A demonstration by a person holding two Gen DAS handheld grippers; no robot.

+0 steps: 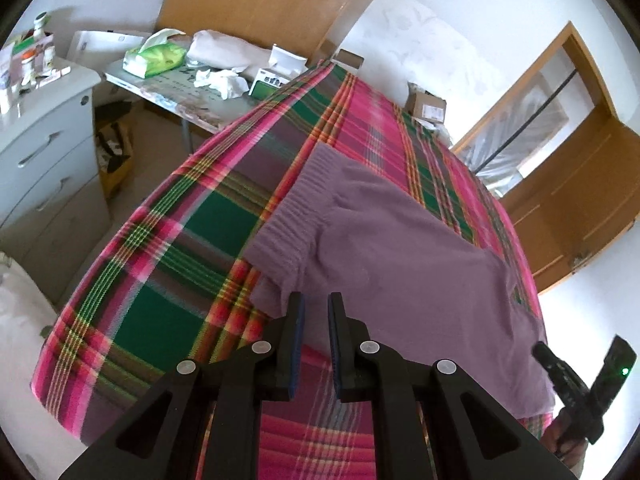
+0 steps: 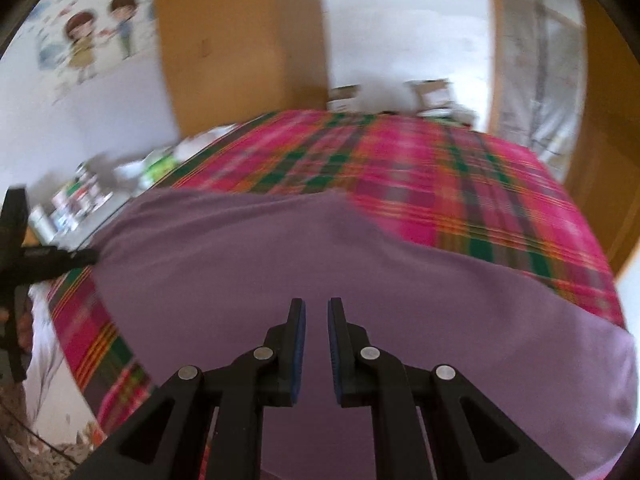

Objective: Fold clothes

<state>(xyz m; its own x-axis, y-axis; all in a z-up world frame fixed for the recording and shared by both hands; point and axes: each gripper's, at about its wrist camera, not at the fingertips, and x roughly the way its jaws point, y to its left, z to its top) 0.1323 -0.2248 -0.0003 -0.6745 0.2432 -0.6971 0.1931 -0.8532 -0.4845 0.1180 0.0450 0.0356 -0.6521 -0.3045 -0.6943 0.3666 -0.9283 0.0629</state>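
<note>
On the plaid bed (image 1: pixel 168 248) a purple garment (image 1: pixel 400 240) is spread flat, its ribbed hem pointing away to the left, just ahead of the left claw (image 1: pixel 316 308) and directly beneath the right claw (image 2: pixel 316 312), both seen parted and empty.

The plaid bed cover (image 1: pixel 168 264) lies bare left of the purple garment (image 1: pixel 392 240), giving open room there; beyond the garment, the cover (image 2: pixel 460 184) is equally bare toward the far edge; a cluttered side table (image 1: pixel 176 96) presses against the bed's far left corner; a white drawer unit (image 1: pixel 44 148) stands near it, with a strip of floor between it and the bed.
</note>
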